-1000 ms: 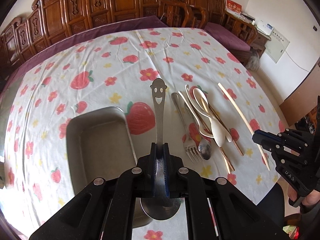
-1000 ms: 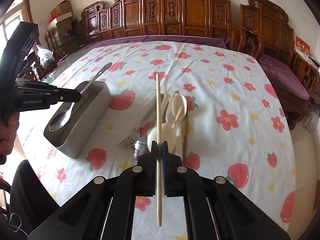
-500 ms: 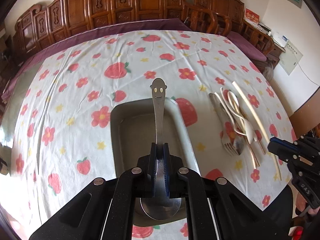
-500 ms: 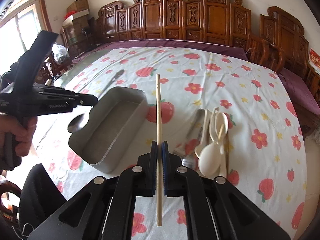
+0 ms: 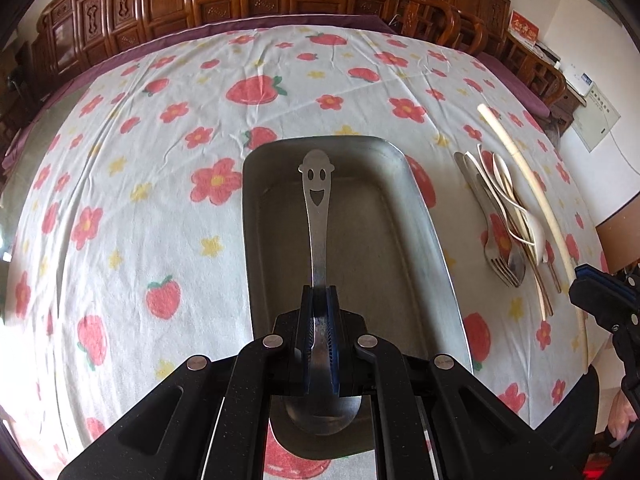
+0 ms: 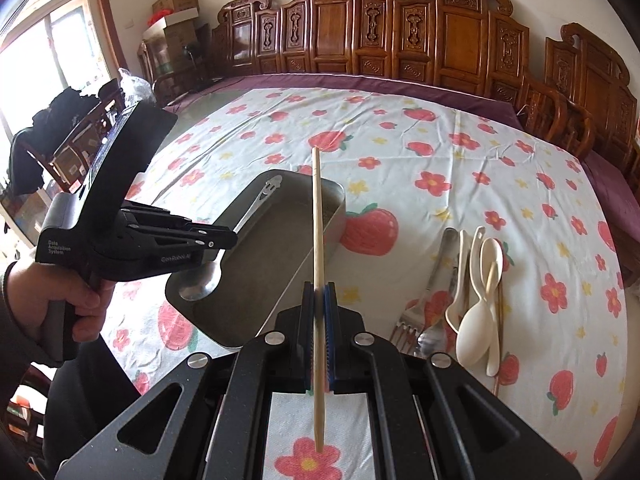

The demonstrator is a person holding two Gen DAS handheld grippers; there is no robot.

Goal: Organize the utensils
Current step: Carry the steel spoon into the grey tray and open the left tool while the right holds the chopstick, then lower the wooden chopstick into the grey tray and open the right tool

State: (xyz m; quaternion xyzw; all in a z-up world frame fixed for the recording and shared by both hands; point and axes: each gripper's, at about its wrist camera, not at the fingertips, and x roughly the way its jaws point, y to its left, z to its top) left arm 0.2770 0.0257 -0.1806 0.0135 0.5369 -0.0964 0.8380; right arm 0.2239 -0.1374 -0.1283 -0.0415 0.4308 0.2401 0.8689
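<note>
My left gripper [image 5: 319,292] is shut on a steel spoon [image 5: 316,208] with a smiley-face handle and holds it over the grey metal tray [image 5: 420,216]. The right wrist view shows this gripper [image 6: 224,240] at the tray's near left corner, the spoon [image 6: 256,204] hanging above the tray [image 6: 280,280]. My right gripper [image 6: 319,292] is shut on a pale chopstick [image 6: 318,240], beside the tray's right side. The chopstick also shows in the left wrist view [image 5: 536,200].
A pile of utensils lies right of the tray: a steel fork [image 5: 494,248], cream plastic spoons [image 6: 476,320] and wooden chopsticks [image 5: 540,280]. The strawberry tablecloth [image 5: 160,160] covers the table. Carved wooden chairs [image 6: 440,40] line the far side.
My left gripper has carried the spoon from beside the tray to over its middle. My right gripper has moved left with the chopstick, from over the utensil pile toward the tray.
</note>
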